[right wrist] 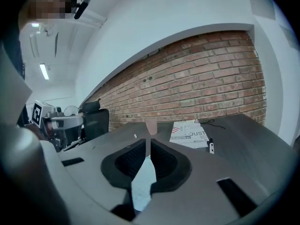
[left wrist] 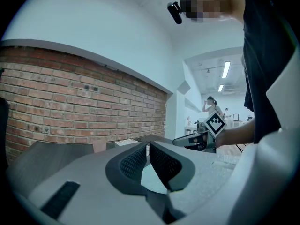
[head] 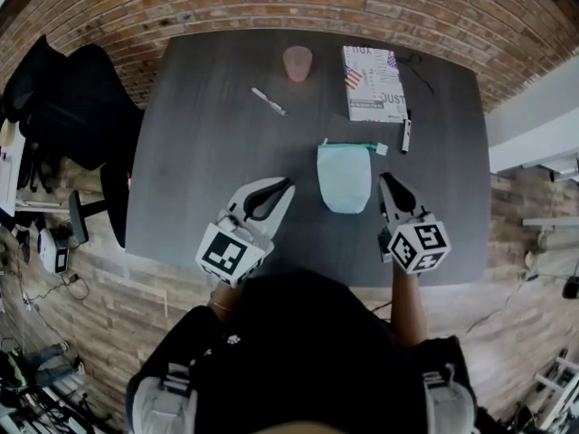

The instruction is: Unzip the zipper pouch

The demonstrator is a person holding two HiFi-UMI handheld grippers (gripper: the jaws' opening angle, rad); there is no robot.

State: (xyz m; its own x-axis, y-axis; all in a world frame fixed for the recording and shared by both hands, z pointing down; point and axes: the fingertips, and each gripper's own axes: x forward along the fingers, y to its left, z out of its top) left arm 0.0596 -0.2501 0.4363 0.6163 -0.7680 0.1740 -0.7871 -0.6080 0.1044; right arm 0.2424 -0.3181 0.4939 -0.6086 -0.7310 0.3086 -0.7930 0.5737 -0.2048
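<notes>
Quick status from us: the unzipping hasn't actually started, we're at the approach step. The zipper pouch (head: pixel 344 181), a pale mint one, lies flat on the dark table (head: pixel 190 152), roughly in the middle and closer to our edge. Its zipper (head: pixel 348 146) runs along the far edge, and what looks like the pull tab (head: pixel 381 149) pokes out at the far right corner.

The left gripper (head: pixel 286 188) hangs just left of the pouch, nose aimed toward it. Its jaws are pressed together with nothing between them, and the left gripper view shows only a bit of pouch past the tips. The right gripper (head: pixel 386 181) sits just to the right of the pouch, about level with its middle. Its jaws stand a narrow slit apart and also hold nothing: through the slit we just see the pouch and, way back, the pink cup (right wrist: pixel 151 127). As far as we can tell, neither gripper is touching the pouch.

What we think comes next: the right gripper needs to go forward to that far right corner, open enough to take the little tab, and pinch it. The left one has to open and clamp the fabric, or press it down near the zipper's left end, otherwise the whole pouch will probably just slide along. Then it's a pull along the far edge toward the left. The tab is tiny and lies flat, so lining up will be fiddly. The booklet (head: pixel 373 83) and the small marker (head: pixel 406 136) near that corner might get bumped.
</notes>
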